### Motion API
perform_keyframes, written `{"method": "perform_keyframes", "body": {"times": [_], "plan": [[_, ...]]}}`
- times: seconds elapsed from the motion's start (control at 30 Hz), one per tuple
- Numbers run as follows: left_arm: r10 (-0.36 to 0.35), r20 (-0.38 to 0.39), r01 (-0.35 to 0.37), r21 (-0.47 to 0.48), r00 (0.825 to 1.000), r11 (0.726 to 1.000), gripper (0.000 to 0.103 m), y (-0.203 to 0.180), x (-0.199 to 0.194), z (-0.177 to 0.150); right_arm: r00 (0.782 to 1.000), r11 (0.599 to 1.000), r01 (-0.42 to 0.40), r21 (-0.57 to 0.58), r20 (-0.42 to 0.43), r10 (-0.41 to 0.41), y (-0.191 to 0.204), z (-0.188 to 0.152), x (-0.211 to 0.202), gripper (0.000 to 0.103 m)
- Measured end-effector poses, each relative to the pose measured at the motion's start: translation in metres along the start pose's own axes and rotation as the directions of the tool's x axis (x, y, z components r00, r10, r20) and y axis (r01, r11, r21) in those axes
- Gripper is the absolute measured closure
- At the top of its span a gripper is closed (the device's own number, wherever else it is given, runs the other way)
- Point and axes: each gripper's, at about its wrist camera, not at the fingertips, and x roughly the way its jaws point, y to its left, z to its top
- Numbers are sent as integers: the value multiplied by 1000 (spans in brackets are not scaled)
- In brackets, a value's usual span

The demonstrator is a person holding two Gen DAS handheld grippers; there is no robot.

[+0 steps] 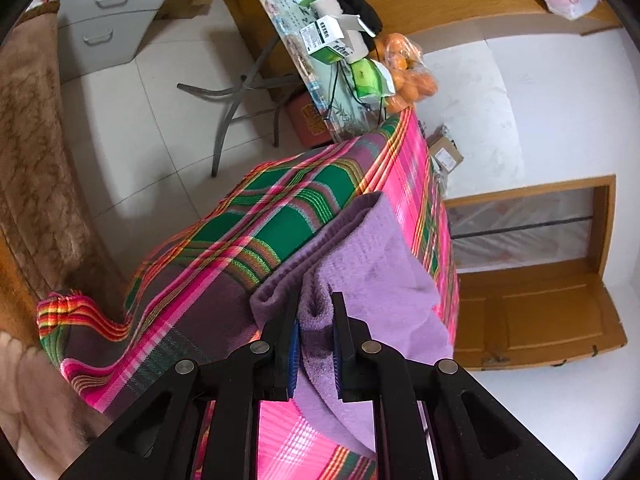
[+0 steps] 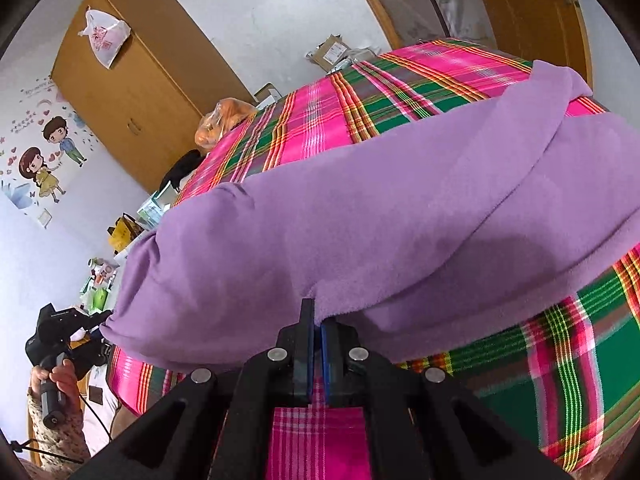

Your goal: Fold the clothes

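Purple fleece garment (image 2: pixel 400 208) lies draped across a pink-and-green plaid cloth (image 2: pixel 400 92) that covers the table, and both grippers hold it by its near edge. Seen from the right wrist, the garment stretches wide over the plaid cloth, folded over itself so that an upper layer overlaps a lower one, with its left end sagging past the cloth's edge. The right gripper (image 2: pixel 317 322) has its fingers pressed together on a small pinch of the garment's near hem; almost no gap shows between the blue pads.

Seen from the left wrist, the left gripper (image 1: pixel 316 312) clamps a thicker bunch of the same garment (image 1: pixel 372 264): the fabric runs between the two fingers, which stand slightly apart with the folded cloth filling the space. A darker purple hem shows along the garment's left side, resting on the plaid cloth (image 1: pixel 224 248).

Beyond the plaid cloth's far end sits a bag of oranges (image 1: pixel 404 68), with small green-and-white boxes (image 1: pixel 328 36) just beside it. A wooden wardrobe (image 2: pixel 132 80) stands against the wall behind the cloth, a plastic bag (image 2: pixel 105 36) hanging on it. At the cloth's left edge in the right-wrist view, a hand (image 2: pixel 56 380) grips the handle of the left gripper.
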Motion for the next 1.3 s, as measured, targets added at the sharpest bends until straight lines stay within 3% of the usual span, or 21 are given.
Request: {"method": "perform_keyframes", "body": {"times": [0.23,0.43,0.63,0.87,0.97,1.1,1.23,1.3], "plan": [[2,5,-1,-6,1000,1000,88,5,-3,-2,1000,1000,5,9,-21,-5,-4,-3,3,100],[68,30,-69,49,997,996,86,-5,-14,-6,999,1000,22,-6,-31,-22,-3,-3,0,100],[140,108,-154,130,984,980,84,-23,-31,-12,997,996,77,-35,-12,-78,-5,-5,-15,98],[73,178,-130,334,981,934,77,-75,-40,-33,983,986,163,-21,84,-161,-21,3,-54,97],[27,134,-83,432,991,898,77,-103,-26,-46,967,977,214,20,135,-215,-36,10,-74,97],[-4,-12,9,518,1000,856,77,-135,14,-65,933,953,300,38,195,-302,-58,22,-102,97],[-2,-151,91,586,989,805,77,-167,64,-93,891,916,400,42,219,-399,-82,34,-122,89],[5,-233,144,616,972,775,77,-182,91,-111,886,909,414,53,205,-416,-95,39,-127,85]]}}
